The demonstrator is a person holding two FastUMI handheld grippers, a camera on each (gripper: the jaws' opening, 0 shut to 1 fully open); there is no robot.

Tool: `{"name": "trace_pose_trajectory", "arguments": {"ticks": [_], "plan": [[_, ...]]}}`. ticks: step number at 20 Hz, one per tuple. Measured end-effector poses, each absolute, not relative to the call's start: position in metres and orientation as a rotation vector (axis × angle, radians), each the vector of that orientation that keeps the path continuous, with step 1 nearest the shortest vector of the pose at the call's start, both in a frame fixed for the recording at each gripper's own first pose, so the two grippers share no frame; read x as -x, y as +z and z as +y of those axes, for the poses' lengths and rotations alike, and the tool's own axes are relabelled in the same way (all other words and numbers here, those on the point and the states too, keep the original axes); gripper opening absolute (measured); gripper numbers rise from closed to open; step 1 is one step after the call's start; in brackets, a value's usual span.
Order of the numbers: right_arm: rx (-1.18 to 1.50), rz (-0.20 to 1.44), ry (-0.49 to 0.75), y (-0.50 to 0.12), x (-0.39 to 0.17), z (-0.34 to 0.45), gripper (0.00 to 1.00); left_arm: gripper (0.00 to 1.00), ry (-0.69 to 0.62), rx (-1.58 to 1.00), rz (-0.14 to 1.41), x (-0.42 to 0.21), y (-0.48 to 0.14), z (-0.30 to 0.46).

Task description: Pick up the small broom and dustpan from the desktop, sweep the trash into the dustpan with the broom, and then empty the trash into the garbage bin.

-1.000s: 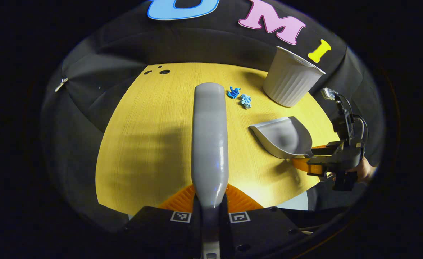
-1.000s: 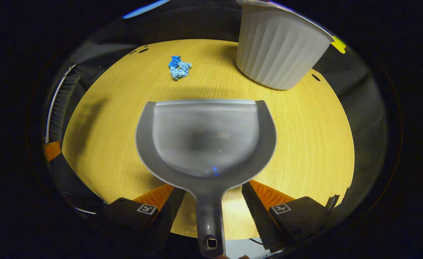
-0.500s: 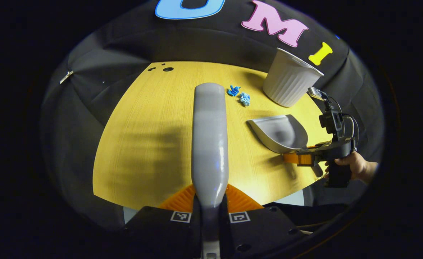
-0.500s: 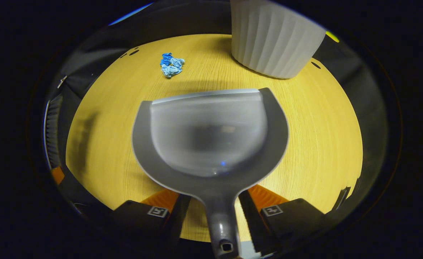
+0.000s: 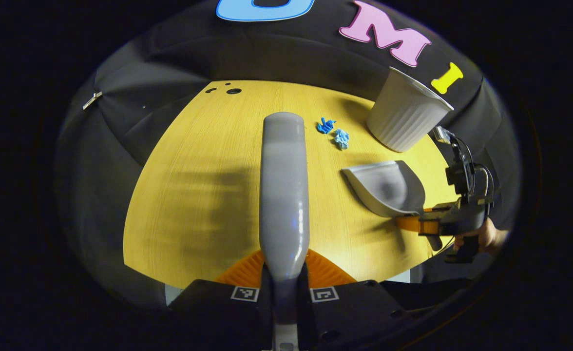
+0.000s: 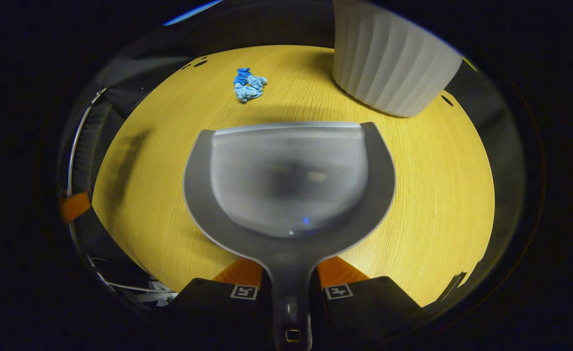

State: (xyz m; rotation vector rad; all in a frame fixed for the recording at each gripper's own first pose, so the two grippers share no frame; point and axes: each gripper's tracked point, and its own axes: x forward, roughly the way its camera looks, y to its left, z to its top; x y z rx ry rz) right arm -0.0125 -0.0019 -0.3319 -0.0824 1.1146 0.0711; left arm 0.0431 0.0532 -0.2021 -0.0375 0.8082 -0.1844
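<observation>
Left gripper (image 5: 284, 273) fingers clenched on the grey plastic broom (image 5: 283, 185); right gripper (image 6: 289, 280) fingers clenched on the grey plastic dustpan (image 6: 289, 180) handle. Crumpled blue paper trash (image 6: 248, 85) lay far on the yellow wooden bench (image 6: 432, 185), left of the white ribbed garbage bin (image 6: 393, 63). Open bench between dustpan lip and trash.

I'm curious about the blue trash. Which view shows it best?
The right gripper view: the crumpled blue scraps lie unobstructed beyond the dustpan. The left gripper view shows them smaller, beside the broom handle.
</observation>
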Motion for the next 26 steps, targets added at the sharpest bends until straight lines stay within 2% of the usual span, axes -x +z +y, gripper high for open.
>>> {"name": "trace_pose_trajectory", "arguments": {"ticks": [6, 7, 8, 10, 17, 19, 20, 21, 22, 26], "plan": [[0.114, 1.111, 0.189, -0.302, 0.016, -0.025, 0.35, 0.24, -0.175, -0.111, 0.836, -0.127, -0.198, 0.048], [0.104, 1.105, 0.203, -0.297, 0.015, -0.029, 0.38, 0.24, -0.172, -0.135, 0.840, -0.143, -0.196, 0.045], [0.104, 1.105, 0.215, -0.293, 0.014, -0.034, 0.35, 0.24, -0.178, -0.152, 0.846, -0.159, -0.197, 0.039], [0.122, 1.109, 0.235, -0.287, 0.012, -0.046, 0.35, 0.24, -0.175, -0.162, 0.877, -0.187, -0.197, 0.028], [0.215, 1.112, 0.308, -0.301, 0.004, -0.077, 0.35, 0.24, -0.219, -0.343, 0.916, -0.280, -0.210, -0.007], [0.222, 1.136, 0.333, -0.308, 0.008, -0.080, 0.34, 0.21, -0.224, -0.447, 0.923, -0.297, -0.210, -0.004], [0.227, 1.142, 0.344, -0.310, 0.008, -0.083, 0.34, 0.24, -0.230, -0.502, 0.931, -0.304, -0.211, -0.003], [0.229, 1.144, 0.353, -0.311, 0.008, -0.085, 0.35, 0.20, -0.237, -0.552, 0.935, -0.310, -0.211, -0.003], [0.231, 1.144, 0.363, -0.310, 0.008, -0.086, 0.35, 0.24, -0.253, -0.587, 0.932, -0.315, -0.213, -0.005], [0.233, 1.139, 0.375, -0.311, 0.006, -0.089, 0.35, 0.24, -0.347, -0.663, 0.929, -0.320, -0.218, -0.025]]}}
